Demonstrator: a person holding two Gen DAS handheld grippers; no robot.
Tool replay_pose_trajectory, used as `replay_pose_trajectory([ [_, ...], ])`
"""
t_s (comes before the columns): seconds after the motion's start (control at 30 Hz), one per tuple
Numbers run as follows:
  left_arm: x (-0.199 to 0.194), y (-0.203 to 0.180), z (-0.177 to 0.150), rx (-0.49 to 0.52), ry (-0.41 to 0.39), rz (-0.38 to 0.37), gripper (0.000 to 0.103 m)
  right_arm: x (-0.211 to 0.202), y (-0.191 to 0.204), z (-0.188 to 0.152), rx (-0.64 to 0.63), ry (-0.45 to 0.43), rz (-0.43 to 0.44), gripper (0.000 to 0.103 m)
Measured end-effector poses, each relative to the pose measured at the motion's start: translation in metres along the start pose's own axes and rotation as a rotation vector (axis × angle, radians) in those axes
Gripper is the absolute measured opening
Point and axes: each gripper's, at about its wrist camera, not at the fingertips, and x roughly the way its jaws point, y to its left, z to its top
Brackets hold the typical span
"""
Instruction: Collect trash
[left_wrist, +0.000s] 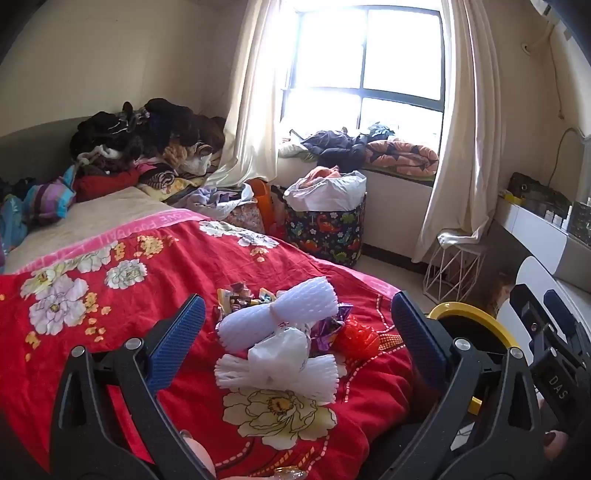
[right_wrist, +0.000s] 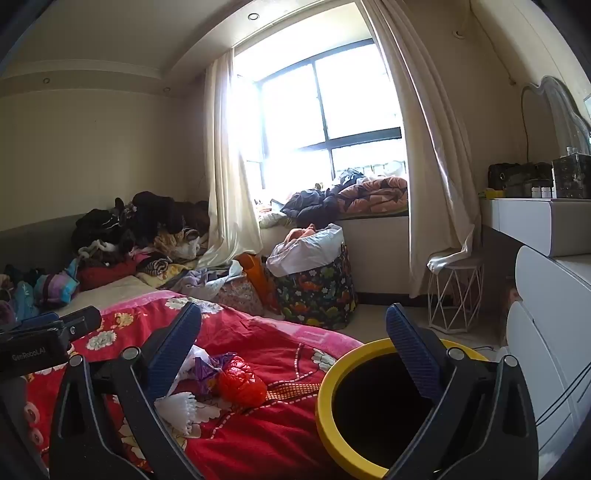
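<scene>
Trash pile (left_wrist: 284, 332) lies near the bed's (left_wrist: 110, 295) foot edge, ahead of the spread, empty left gripper (left_wrist: 295, 325); the right gripper (right_wrist: 293, 350), spread and empty, hangs over that edge beside the yellow-rimmed bin (right_wrist: 328, 413).

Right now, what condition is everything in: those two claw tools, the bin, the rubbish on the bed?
Left gripper: open, holding nothing.
Right gripper: open, holding nothing.
Yellow-rimmed bin: upright beside the bed, uncovered, inside too dark to tell.
Trash pile: lying loose on the red blanket.
Curtains: drawn apart.

Foam nets (left_wrist: 280, 317) — white, ribbed
</scene>
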Motion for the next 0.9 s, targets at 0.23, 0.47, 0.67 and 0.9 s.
replay_pose_trajectory([
  [0.23, -0.0004, 0.0021, 0.0003, -0.016, -0.009, -0.016, 0.093, -0.0010, 0.0037, 0.0017, -0.002, 0.010, -0.003, 0.097],
  [0.47, -0.0029, -0.0054, -0.0021, -0.023, -0.005, -0.020, 0.093, -0.0019, 0.0008, -0.0022, -0.011, 0.004, -0.007, 0.097],
  [0.67, -0.0030, -0.0041, -0.0027, -0.022, -0.007, -0.024, 0.093, 0.0015, -0.0015, -0.0037, -0.010, 0.015, -0.016, 0.097],
  [0.9, -0.0028, -0.0051, -0.0027, -0.023, -0.008, -0.026, 0.093, -0.0027, -0.0055, -0.0029, -0.010, 0.019, -0.026, 0.097],
])
